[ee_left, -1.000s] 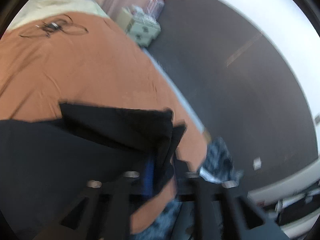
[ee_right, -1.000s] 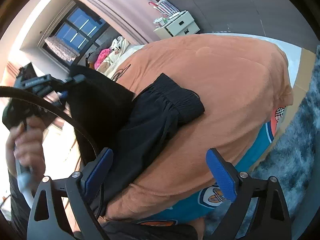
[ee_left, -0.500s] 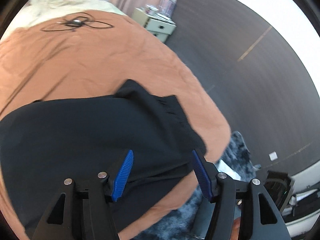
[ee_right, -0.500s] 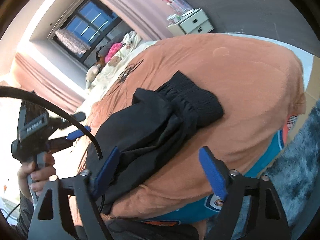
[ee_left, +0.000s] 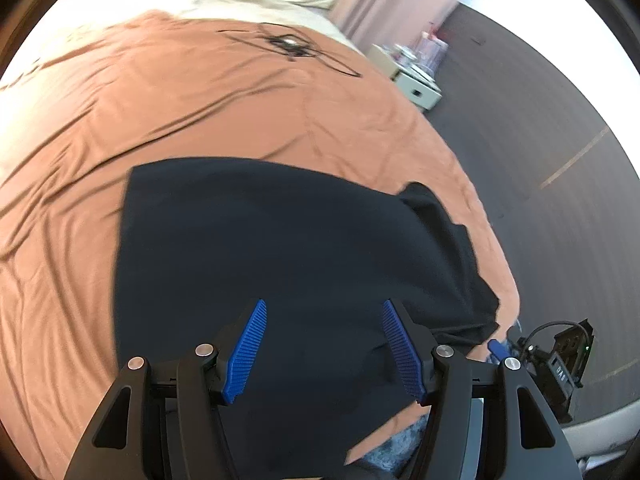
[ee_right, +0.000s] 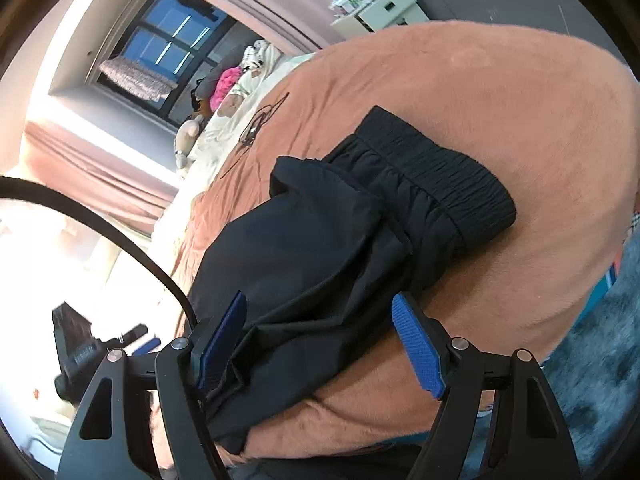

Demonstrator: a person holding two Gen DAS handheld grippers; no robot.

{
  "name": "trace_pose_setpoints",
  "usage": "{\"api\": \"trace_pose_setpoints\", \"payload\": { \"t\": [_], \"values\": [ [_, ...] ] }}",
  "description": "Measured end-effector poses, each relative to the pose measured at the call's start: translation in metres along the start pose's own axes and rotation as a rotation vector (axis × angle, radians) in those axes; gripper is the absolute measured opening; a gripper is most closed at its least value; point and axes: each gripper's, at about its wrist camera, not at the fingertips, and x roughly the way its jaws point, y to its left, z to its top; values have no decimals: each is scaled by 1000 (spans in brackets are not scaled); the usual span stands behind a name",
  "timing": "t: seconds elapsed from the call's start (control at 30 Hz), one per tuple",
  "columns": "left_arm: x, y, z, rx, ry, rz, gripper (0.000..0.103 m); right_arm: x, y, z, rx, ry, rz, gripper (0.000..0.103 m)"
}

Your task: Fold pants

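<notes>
The black pants [ee_left: 288, 248] lie folded on the orange bedspread [ee_left: 160, 100], near the bed's foot edge. In the right wrist view the pants [ee_right: 328, 248] show their elastic waistband [ee_right: 436, 176] at the far end, with the folded layer on top. My left gripper [ee_left: 322, 350] is open and empty, just above the near part of the pants. My right gripper [ee_right: 320, 344] is open and empty at the pants' near edge, its left pad [ee_right: 222, 340] close to the cloth. The other gripper [ee_right: 100, 350] shows at the left of the right wrist view.
A black cable [ee_left: 296, 46] lies on the bedspread further up the bed. Pale bedding and a pink item [ee_right: 226, 82] sit at the bed's head by a window. A white nightstand [ee_left: 416, 84] stands beside the bed. A grey shaggy rug [ee_right: 600, 352] lies on the dark floor.
My left gripper laid the lifted pants layer over onto the rest, opened, let go and drew back. The pants now lie flat and folded. My right gripper stayed open and moved closer.
</notes>
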Motion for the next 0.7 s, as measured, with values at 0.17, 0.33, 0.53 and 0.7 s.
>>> {"api": "trace_pose_setpoints", "payload": {
  "t": [0.17, 0.33, 0.53, 0.7],
  "values": [
    [-7, 40, -10, -87, -24, 33, 63, 7, -7, 16, 59, 10, 16, 63],
    [-13, 74, -27, -171, -38, 63, 63, 18, -12, 32, 87, 46, -77, 50],
    [-12, 101, -40, -240, -22, 85, 63, 14, -12, 50, 73, 46, -173, 4],
    [-4, 113, -51, -274, 12, 107, 63, -10, 9, 71, -22, -16, -172, 2]
  ]
}}
